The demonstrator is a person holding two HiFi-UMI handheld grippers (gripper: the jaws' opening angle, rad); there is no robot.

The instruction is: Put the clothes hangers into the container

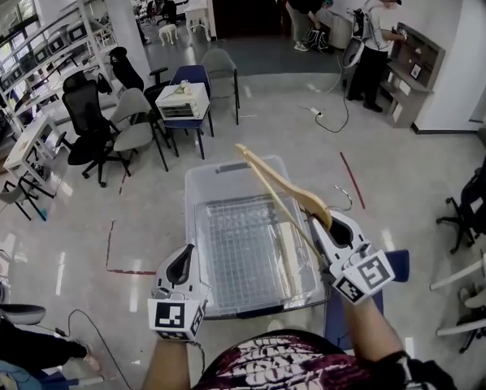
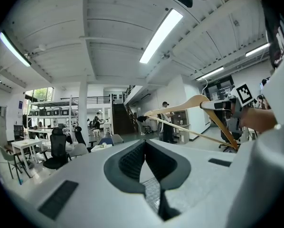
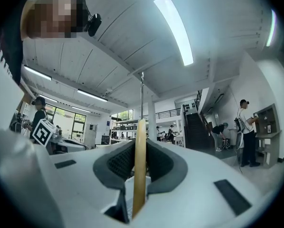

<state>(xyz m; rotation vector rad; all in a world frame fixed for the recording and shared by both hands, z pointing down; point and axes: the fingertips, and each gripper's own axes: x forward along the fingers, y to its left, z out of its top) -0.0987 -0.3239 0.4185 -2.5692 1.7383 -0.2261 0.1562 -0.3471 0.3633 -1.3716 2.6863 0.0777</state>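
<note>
A clear plastic container (image 1: 227,171) stands on the floor in front of me, in the head view. My right gripper (image 1: 328,224) is shut on a wooden clothes hanger (image 1: 282,187) near its metal hook, holding it tilted above the container's right side. In the right gripper view the hanger (image 3: 139,165) stands edge-on between the closed pads (image 3: 117,163). A pale wooden piece (image 1: 289,254) lies inside the container by its right wall. My left gripper (image 1: 180,268) hovers at the container's near left corner, shut and holding nothing. From the left gripper view the hanger (image 2: 194,103) shows to the upper right.
Office chairs (image 1: 133,120) and a blue chair carrying a white box (image 1: 184,102) stand behind the container. Red tape strips (image 1: 353,181) and a cable (image 1: 328,120) lie on the floor. People (image 1: 381,39) work at the back right. A blue object (image 1: 396,260) sits by my right arm.
</note>
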